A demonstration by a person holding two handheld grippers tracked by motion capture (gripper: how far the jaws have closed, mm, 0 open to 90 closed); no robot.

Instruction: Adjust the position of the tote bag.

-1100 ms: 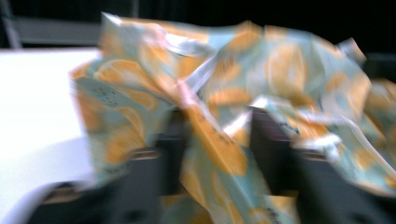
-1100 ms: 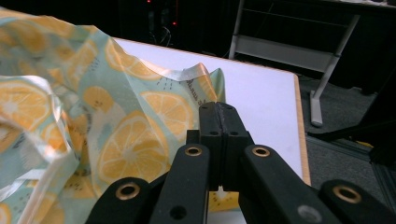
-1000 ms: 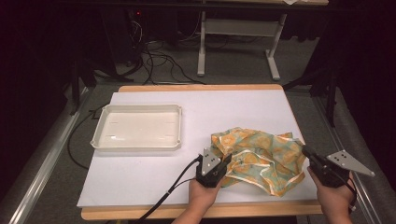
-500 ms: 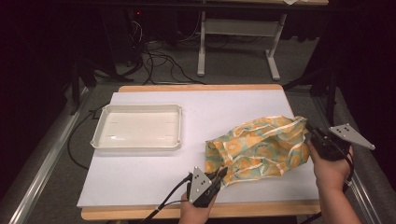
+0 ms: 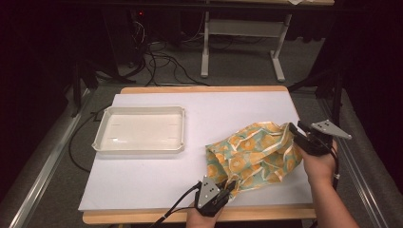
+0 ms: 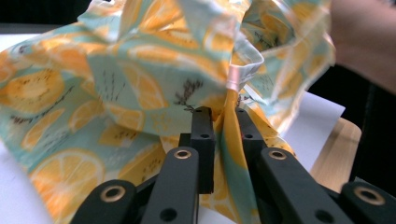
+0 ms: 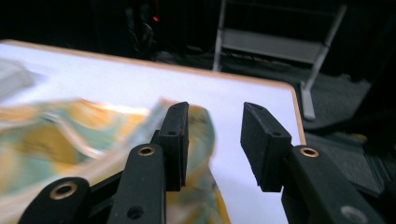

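Both grippers working the lemon-print cloth at the table's right side

Nearest the front edge, the left gripper (image 5: pixel 227 186) is pinching a fold of the cloth (image 5: pixel 254 154), though its jaws have just been easing apart. Further back, the right gripper (image 7: pixel 212 140) is letting go, jaws spread, cloth lying beside one jaw. The white tray (image 5: pixel 140 147) is sitting well apart to the left.
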